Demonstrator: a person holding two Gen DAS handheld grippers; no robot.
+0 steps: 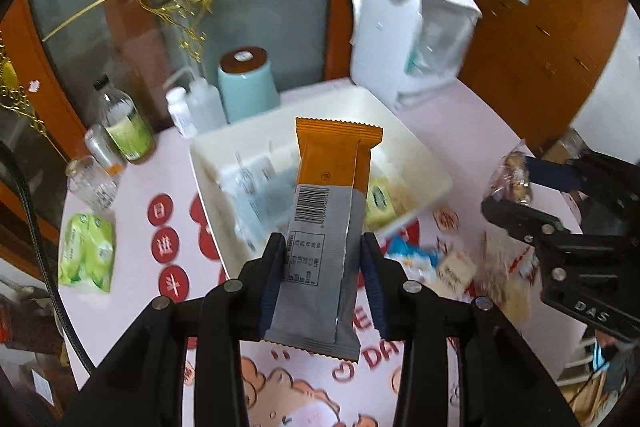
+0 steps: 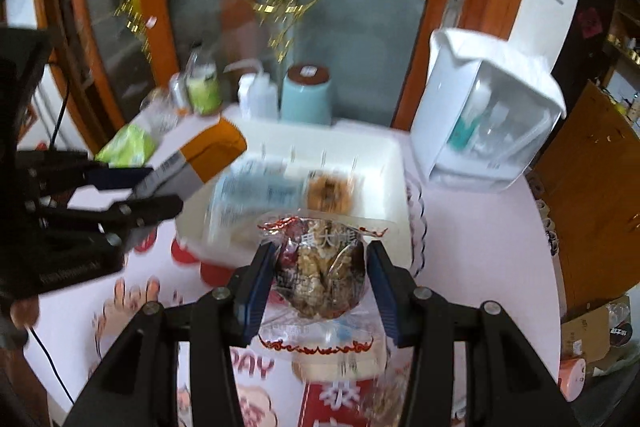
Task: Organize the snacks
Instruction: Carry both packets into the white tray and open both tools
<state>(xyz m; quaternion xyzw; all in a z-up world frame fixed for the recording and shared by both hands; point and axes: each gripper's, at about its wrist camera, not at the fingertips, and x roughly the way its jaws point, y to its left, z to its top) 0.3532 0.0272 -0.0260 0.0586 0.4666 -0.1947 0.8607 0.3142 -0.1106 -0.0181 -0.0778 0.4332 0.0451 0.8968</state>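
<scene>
My left gripper (image 1: 323, 247) is shut on an orange and grey snack bar (image 1: 328, 203), held upright above the near edge of a white bin (image 1: 412, 135). The bin holds several wrapped snacks, among them a blue packet (image 1: 264, 195) and a yellow one (image 1: 380, 203). My right gripper (image 2: 320, 267) is shut on a clear bag of nut clusters (image 2: 320, 279), in front of the bin (image 2: 380, 151). The right gripper also shows at the right of the left wrist view (image 1: 516, 187). The left gripper with its bar (image 2: 196, 163) shows at the left of the right wrist view.
More loose snacks (image 1: 452, 267) lie on the pink patterned tablecloth beside the bin. Behind the bin stand a teal canister (image 1: 248, 83), bottles (image 1: 124, 127) and a white dispenser box (image 1: 412, 35). A green tissue pack (image 1: 86, 251) lies at the left. A glass door is behind.
</scene>
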